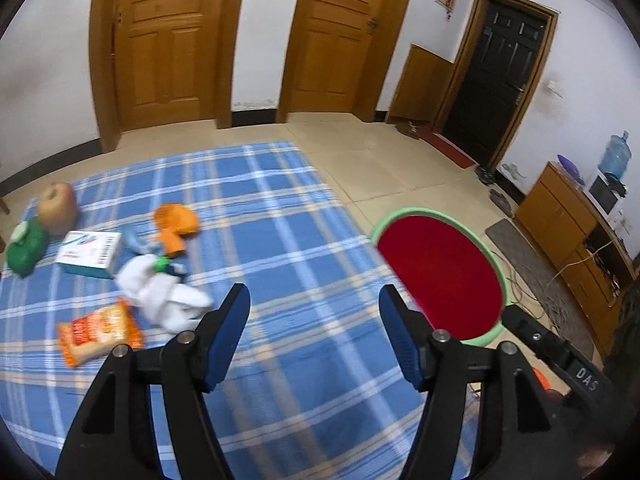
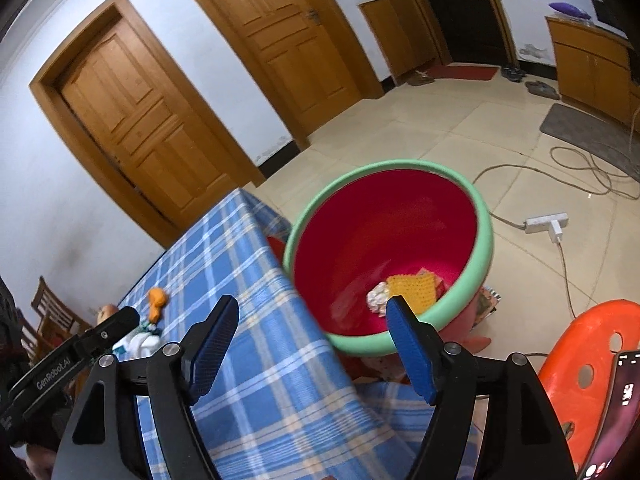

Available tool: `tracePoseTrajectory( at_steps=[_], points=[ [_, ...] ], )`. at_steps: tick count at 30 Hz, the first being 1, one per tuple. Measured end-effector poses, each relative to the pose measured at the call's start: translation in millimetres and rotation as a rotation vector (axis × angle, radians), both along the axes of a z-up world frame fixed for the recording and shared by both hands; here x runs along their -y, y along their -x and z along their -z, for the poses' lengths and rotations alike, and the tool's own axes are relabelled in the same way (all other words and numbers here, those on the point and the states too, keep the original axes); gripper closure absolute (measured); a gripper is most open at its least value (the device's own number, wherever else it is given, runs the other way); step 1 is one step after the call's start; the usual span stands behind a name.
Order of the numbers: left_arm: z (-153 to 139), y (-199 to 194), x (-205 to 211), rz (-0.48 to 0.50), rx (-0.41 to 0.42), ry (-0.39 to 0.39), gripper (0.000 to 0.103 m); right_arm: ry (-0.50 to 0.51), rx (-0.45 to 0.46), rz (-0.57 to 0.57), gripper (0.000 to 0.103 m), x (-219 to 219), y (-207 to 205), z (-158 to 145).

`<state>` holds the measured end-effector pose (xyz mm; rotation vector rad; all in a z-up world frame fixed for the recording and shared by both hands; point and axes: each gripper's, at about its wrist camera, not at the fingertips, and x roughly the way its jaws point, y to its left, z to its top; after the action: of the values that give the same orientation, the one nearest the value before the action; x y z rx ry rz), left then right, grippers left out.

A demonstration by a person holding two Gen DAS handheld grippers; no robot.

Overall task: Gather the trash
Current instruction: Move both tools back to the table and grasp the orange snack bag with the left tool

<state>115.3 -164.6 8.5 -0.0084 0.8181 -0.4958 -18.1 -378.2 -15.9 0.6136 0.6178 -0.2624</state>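
A red basin with a green rim [image 2: 480, 216] stands on the floor beside the table; a yellow wrapper [image 2: 412, 286] and a crumpled white wad [image 2: 378, 296] lie in it. My right gripper [image 2: 312, 310] hovers open over the table edge next to the basin, nothing between its fingers. My left gripper [image 1: 314, 294] is open and empty above the blue plaid tablecloth [image 1: 280, 220]. To its left lie crumpled white tissue [image 1: 164, 296], an orange snack packet [image 1: 98, 330], an orange torn piece [image 1: 176, 224], a white-teal box [image 1: 90, 252], a green item [image 1: 24, 246] and a brownish apple-like object [image 1: 58, 204]. The basin [image 1: 494, 252] shows at the left view's right.
An orange plastic stool [image 2: 592, 344] stands by the basin, with a phone [image 2: 616, 412] at the frame's right edge. A power strip [image 2: 546, 224] and cables lie on the tiled floor. Wooden doors [image 1: 164, 40] and a cabinet [image 1: 560, 216] line the walls.
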Motion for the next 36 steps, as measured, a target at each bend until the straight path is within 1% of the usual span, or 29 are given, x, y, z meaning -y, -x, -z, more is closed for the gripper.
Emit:
tracePoseTrajectory(
  at_steps=[6, 10, 12, 18, 20, 22, 26, 29, 30, 36],
  points=[
    [-4.2, -13.7, -46.5, -0.092, 0.027, -0.06, 0.036, 0.012, 0.003, -0.039, 0.026, -20.4, -3.4, -1.1],
    [0.6, -26.2, -84.8, -0.171, 0.015, -0.081, 0.036, 0.007, -0.007, -0.068, 0.026, -30.7, -7.8, 1.5],
    [6.1, -32.9, -102.2, -0.214, 0.002, -0.095, 0.036, 0.007, -0.012, -0.08, 0.026, -36.5, -9.6, 2.3],
    [35.3, -62.7, -158.7, -0.372, -0.047, -0.178, 0.036, 0.005, -0.019, -0.094, 0.025, -46.2, -8.5, 1.9],
    [44.7, -69.3, -172.3, -0.414, -0.04, -0.225, 0.036, 0.01, -0.017, -0.099, 0.025, -49.6, -6.9, 0.5],
    [54.2, -75.0, -180.4, -0.419, -0.039, -0.26, 0.036, 0.015, -0.017, -0.103, 0.025, -53.1, -6.5, -0.7],
    [73.8, -86.3, -191.9, -0.415, -0.087, -0.292, 0.036, 0.019, -0.016, -0.114, 0.025, -58.7, -5.8, -1.6],
    [84.7, -84.6, -196.2, -0.407, -0.111, -0.322, 0.036, 0.026, -0.022, -0.123, 0.025, -62.8, -6.0, -1.6],
    [86.3, -81.1, -197.4, -0.406, -0.117, -0.321, 0.036, 0.026, -0.023, -0.125, 0.025, -63.3, -5.8, -1.3],
    [87.3, -57.8, -204.4, -0.392, -0.154, -0.261, 0.037, 0.016, -0.028, -0.142, 0.025, -68.1, -6.0, 1.3]
  ],
)
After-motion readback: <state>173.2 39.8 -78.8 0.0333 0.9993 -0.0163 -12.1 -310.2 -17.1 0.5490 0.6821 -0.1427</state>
